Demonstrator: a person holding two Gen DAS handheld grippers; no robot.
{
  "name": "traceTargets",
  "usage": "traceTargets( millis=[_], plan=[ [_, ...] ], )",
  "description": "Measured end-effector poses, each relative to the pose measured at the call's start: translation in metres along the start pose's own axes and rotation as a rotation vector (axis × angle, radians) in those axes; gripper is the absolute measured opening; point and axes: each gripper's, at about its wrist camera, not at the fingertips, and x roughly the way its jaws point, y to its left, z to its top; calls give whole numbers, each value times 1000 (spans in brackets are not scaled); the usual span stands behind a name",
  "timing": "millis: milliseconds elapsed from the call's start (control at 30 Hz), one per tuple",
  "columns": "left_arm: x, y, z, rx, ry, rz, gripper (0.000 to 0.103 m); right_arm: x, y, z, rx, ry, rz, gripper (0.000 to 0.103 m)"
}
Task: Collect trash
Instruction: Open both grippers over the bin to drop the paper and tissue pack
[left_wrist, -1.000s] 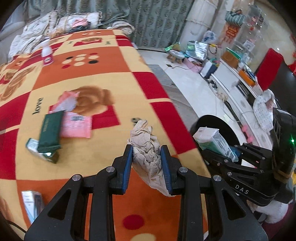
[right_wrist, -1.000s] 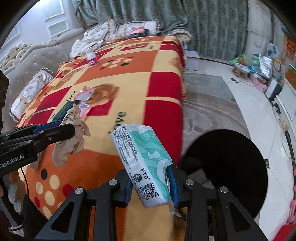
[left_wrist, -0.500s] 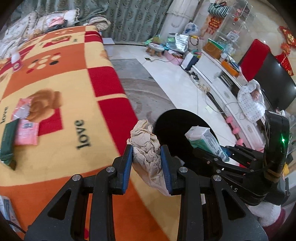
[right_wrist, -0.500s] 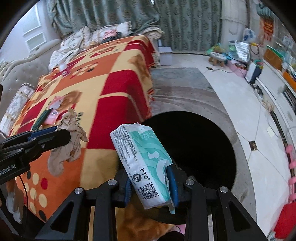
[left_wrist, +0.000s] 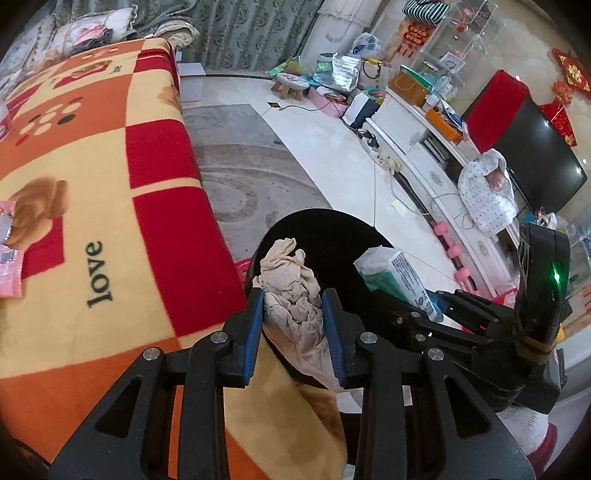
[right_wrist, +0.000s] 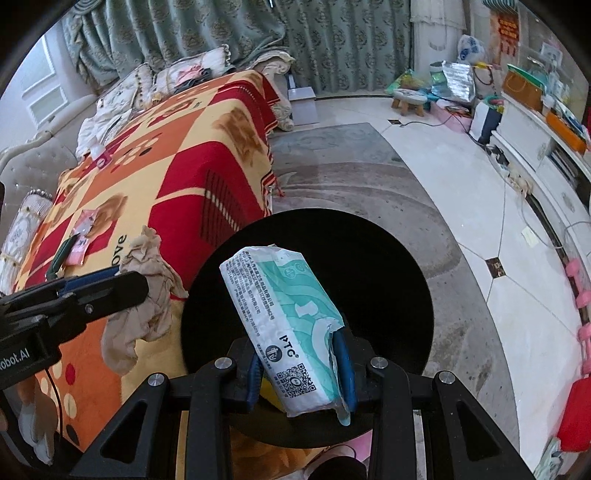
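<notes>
Trash is in both our tools at this moment: our left tool (left_wrist: 294, 328) is clamped on a crumpled beige tissue (left_wrist: 291, 295), and our right tool (right_wrist: 301, 365) grips a teal-and-white tissue packet (right_wrist: 284, 325) narrowly between its blue pads. In the right wrist view the packet sits at frame centre, directly over the dark round bin (right_wrist: 388, 266), so we judge that drop is ready. In the left wrist view the tissue hangs at lower centre, just at the bin's near rim beside the edge of the blanket-covered table (left_wrist: 110, 206). Neither piece is released yet. More remains, we judge: pink wrappers (right_wrist: 83, 240) and a dark green packet (right_wrist: 61, 254) lie at the left of the right wrist frame, well apart from the bin, still to be fetched afterwards.
</notes>
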Motion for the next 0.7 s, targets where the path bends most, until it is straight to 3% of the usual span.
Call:
traceTargets(
  millis=[267, 700],
  plan=[
    [2, -1, 1, -8, 9, -31, 50, 3, -12, 2, 54, -6, 6, 43],
    [-7, 12, -7, -13, -4, 66, 50, 5, -2, -1, 38, 8, 16, 45]
  ],
)
